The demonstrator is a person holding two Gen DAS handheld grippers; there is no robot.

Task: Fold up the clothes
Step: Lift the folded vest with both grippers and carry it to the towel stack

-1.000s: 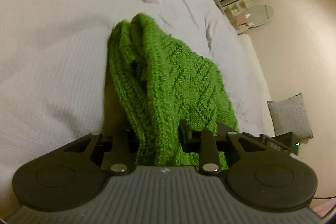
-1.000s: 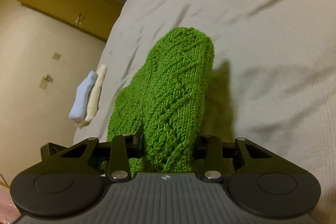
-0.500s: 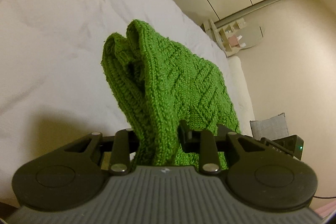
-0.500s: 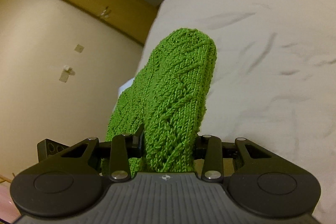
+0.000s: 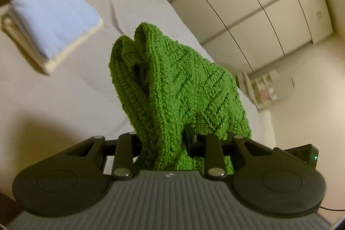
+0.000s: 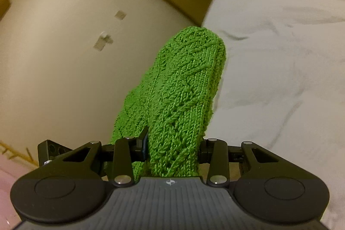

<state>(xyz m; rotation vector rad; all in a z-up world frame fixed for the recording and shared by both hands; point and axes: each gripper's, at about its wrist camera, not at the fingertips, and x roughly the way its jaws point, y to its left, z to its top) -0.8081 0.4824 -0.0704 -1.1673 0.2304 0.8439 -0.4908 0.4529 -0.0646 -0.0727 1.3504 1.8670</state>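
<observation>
A green cable-knit garment point(image 5: 172, 87) is bunched between the jaws of my left gripper point(image 5: 162, 139), which is shut on it; the knit drapes up and over the fingers, hiding their tips. In the right wrist view another part of the same green knit point(image 6: 183, 89) stands up from my right gripper point(image 6: 172, 148), also shut on it. The garment is held above the white bed point(image 5: 64, 100). How the cloth hangs below the grippers is hidden.
A folded pale-blue and cream stack point(image 5: 51, 21) lies on the bed at the far left. White wardrobe doors point(image 5: 248, 10) and a small floor shelf point(image 5: 263, 87) stand beyond. In the right wrist view a beige wall point(image 6: 64, 46) and rumpled white bedding point(image 6: 280, 46) appear.
Both grippers have tilted upward with the green knit still clamped. The bed has dropped lower in each view; the folded stack, wardrobe and wall have come into sight.
</observation>
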